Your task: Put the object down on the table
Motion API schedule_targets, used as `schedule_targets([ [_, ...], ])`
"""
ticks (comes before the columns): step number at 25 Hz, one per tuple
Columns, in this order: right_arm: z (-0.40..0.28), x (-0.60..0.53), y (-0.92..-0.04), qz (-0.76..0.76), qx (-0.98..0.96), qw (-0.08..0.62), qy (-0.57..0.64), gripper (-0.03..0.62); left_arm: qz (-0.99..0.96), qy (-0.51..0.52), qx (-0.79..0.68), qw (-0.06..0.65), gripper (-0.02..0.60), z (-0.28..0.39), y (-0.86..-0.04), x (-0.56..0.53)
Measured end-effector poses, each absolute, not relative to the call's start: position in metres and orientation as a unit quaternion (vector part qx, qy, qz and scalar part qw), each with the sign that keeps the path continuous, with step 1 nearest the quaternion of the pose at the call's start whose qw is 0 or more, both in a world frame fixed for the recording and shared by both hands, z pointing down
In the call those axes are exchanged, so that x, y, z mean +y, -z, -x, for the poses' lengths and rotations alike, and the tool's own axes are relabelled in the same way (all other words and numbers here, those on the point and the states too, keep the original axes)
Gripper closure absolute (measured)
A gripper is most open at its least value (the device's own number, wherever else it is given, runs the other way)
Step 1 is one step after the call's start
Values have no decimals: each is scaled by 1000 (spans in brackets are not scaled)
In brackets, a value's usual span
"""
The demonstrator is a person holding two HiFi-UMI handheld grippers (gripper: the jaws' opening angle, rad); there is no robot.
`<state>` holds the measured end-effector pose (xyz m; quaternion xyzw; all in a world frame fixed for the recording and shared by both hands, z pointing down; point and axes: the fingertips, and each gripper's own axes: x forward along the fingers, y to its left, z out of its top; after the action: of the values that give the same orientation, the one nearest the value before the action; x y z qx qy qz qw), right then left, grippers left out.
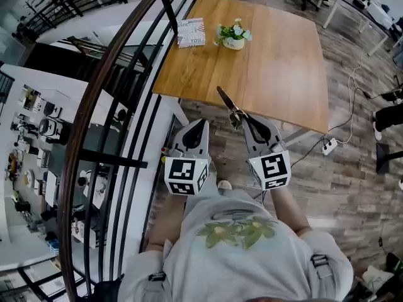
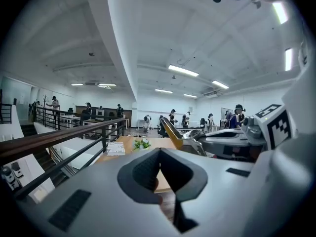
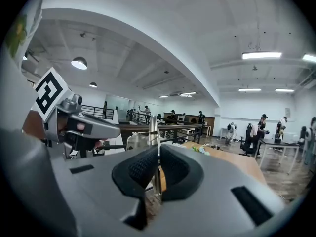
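My right gripper point(image 1: 242, 119) is shut on a flat hand tool point(image 1: 225, 99). Its metal part sits between the jaws, and its yellow-brown end sticks out forward and upward over the near edge of the wooden table point(image 1: 283, 61). The left gripper view shows the tool point(image 2: 172, 131) from the side, and in the right gripper view it stands edge-on point(image 3: 153, 127) between the pads of my right gripper point(image 3: 157, 149). My left gripper point(image 1: 201, 123) hangs beside it to the left, over the floor. Its jaws meet at the tips point(image 2: 159, 152) with nothing in them.
A small potted plant point(image 1: 233, 35) and a printed booklet point(image 1: 191, 32) lie at the table's far side. A dark railing point(image 1: 119, 74) runs along the left, with a drop beyond it. A power strip point(image 1: 329, 146) and cable lie on the floor at the right.
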<state>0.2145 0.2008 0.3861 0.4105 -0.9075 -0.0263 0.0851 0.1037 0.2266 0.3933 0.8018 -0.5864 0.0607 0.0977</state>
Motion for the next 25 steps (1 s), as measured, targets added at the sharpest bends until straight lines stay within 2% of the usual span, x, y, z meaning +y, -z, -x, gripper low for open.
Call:
schedule_targets([
  [12,-169,116,-388,-409,-908,85,35,580,-792,-62,-598,107,568,-49,-404,146],
  [25,-92,-12,-352,-423,-900,85,64,580,-803,-49,-586,97,568,33,-377,17],
])
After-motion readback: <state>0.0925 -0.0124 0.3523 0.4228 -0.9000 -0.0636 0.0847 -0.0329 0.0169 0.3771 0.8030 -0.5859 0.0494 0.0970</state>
